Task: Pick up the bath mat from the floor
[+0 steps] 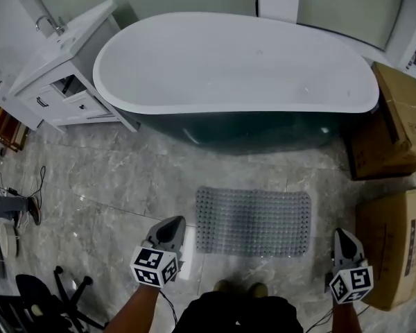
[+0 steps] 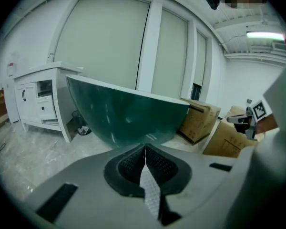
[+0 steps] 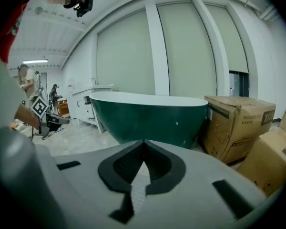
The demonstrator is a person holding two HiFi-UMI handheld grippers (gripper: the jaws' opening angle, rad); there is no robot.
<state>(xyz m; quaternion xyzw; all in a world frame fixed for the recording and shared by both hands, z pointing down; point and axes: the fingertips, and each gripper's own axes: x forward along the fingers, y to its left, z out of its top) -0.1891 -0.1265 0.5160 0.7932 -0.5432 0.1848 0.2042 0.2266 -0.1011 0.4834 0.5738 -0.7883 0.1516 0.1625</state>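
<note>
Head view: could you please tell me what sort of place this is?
Probably a bathroom set-up in a showroom or test space rather than a home: a freestanding bathtub, a white vanity cabinet and a bath mat, with cardboard boxes standing beside the tub.

Head view looks steeply down — gripper views, low, share the bathtub (image 3: 148, 118).

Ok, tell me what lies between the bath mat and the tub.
Only bare grey floor tile separates the bath mat from the tub; the head view shows it.
</note>
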